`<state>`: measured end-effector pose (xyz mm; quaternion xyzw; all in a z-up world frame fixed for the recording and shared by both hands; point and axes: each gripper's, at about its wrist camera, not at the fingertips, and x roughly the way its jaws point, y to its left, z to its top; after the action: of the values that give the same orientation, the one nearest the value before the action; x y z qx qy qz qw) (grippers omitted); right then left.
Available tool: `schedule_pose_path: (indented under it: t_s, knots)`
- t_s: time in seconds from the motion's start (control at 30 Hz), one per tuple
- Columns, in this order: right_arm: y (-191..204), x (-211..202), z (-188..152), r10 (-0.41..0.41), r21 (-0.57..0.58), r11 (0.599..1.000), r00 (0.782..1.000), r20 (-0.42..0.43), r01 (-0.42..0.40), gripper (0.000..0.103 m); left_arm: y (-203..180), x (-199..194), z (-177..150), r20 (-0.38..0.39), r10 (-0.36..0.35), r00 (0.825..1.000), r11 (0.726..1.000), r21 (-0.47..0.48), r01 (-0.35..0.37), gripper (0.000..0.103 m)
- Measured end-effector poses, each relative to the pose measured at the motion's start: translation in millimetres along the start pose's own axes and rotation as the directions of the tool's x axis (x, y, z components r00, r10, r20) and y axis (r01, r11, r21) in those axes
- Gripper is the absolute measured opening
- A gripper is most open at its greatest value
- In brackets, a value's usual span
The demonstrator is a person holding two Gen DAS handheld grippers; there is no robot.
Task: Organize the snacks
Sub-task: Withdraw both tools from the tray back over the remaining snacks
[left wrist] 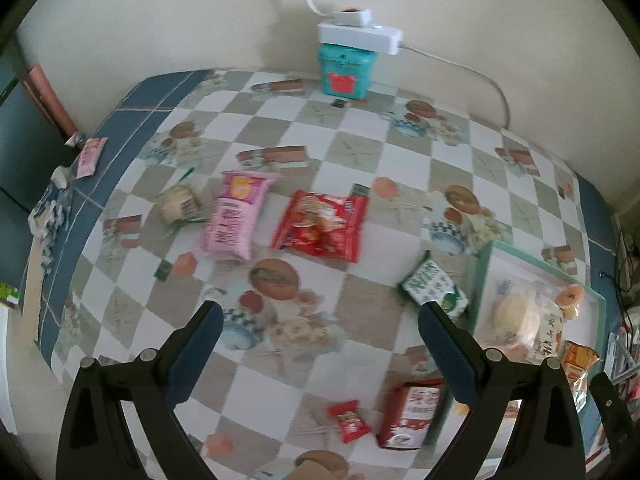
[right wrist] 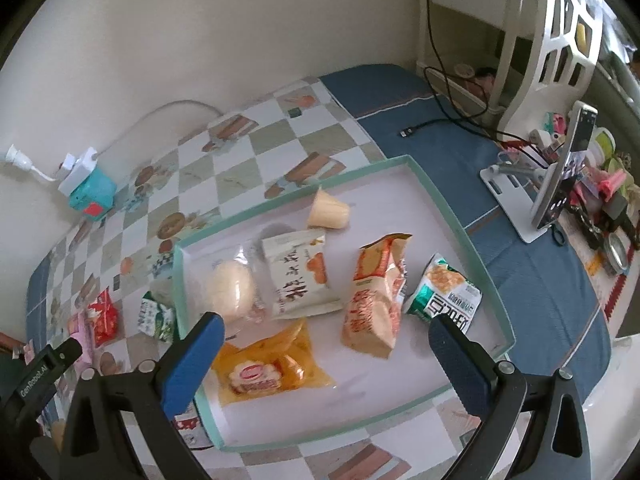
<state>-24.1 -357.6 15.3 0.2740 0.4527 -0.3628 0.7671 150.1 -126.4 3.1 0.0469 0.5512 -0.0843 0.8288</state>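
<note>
In the left wrist view my left gripper point(left wrist: 320, 320) is open and empty above the checked tablecloth. Ahead lie a red snack bag point(left wrist: 322, 224), a pink bag point(left wrist: 236, 216) and a round wrapped bun point(left wrist: 178, 204). A green packet point(left wrist: 434, 286) lies by the tray's edge; a small red candy point(left wrist: 349, 420) and a red-white box point(left wrist: 412, 416) lie close below. In the right wrist view my right gripper point(right wrist: 326, 336) is open and empty over the green-rimmed tray point(right wrist: 460, 224), which holds a bun point(right wrist: 232, 288), a white packet point(right wrist: 298, 272), an orange bag point(right wrist: 374, 300), a yellow pouch point(right wrist: 268, 368), a green packet point(right wrist: 444, 292) and a jelly cup point(right wrist: 328, 210).
A teal box point(left wrist: 346, 72) with a white power adapter on it stands at the wall. A pink sachet point(left wrist: 91, 156) lies at the table's left edge. A phone on a stand point(right wrist: 560, 176), a black cable point(right wrist: 440, 120) and clutter are right of the tray.
</note>
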Motion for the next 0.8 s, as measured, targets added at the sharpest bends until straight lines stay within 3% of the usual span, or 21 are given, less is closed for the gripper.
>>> schedule_pose_path:
  t_s: [0.3,0.8]
  knots:
    - [28.3,-7.9,-20.3,0.019,-0.045,0.999,1.000,-0.015,-0.020,0.103,43.5,-3.4,-3.8,-0.013,0.016,1.000,0.998,-0.065,-0.017,0.098]
    - [84.5,-6.3,-57.8,0.064,-0.139,0.988,0.996,-0.065,-0.073,0.103,80.8,-8.7,-17.3,-0.022,0.009,1.000,0.997,-0.082,-0.011,0.098]
